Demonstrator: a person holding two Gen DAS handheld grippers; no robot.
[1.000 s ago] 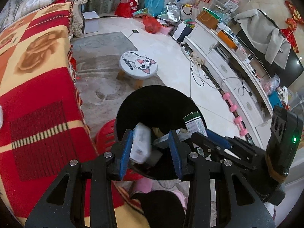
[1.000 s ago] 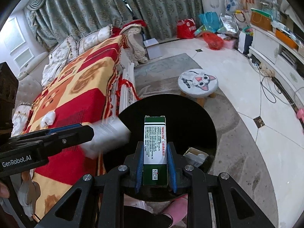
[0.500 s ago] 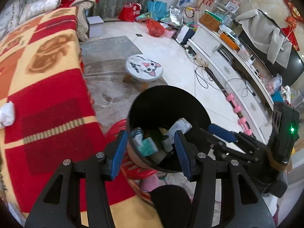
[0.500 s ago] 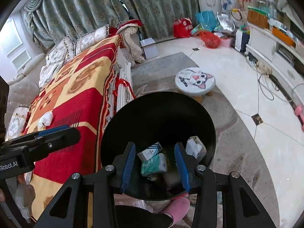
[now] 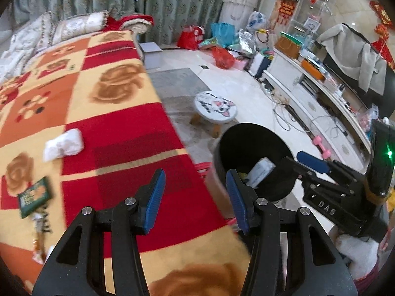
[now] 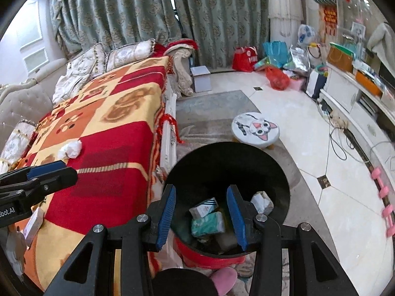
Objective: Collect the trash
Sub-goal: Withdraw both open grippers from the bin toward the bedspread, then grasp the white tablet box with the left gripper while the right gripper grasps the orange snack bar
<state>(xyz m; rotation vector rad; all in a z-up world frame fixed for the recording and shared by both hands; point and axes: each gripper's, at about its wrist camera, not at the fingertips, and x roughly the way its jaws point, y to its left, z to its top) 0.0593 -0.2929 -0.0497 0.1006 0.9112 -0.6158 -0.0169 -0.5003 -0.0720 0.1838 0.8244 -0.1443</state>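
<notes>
Both your hand-held grippers, left point(image 5: 195, 197) and right point(image 6: 201, 215), are released, empty. Trash sits in round black bin point(image 6: 276, 172); crumpled white tissue point(image 5: 63, 144) on red-yellow blanket point(image 5: 118, 133). Cat-print stool point(image 6: 255, 128) beyond bin; white floor point(image 6: 345, 185) right clear.

One black bin point(image 6: 276, 172), and about four bits of trash show inside it; one crumpled white wad point(image 5: 64, 145) and one green packet point(image 5: 35, 194) lie on the blanket, one cat-face stool point(image 6: 255, 129) stands on the floor, two grippers in view
</notes>
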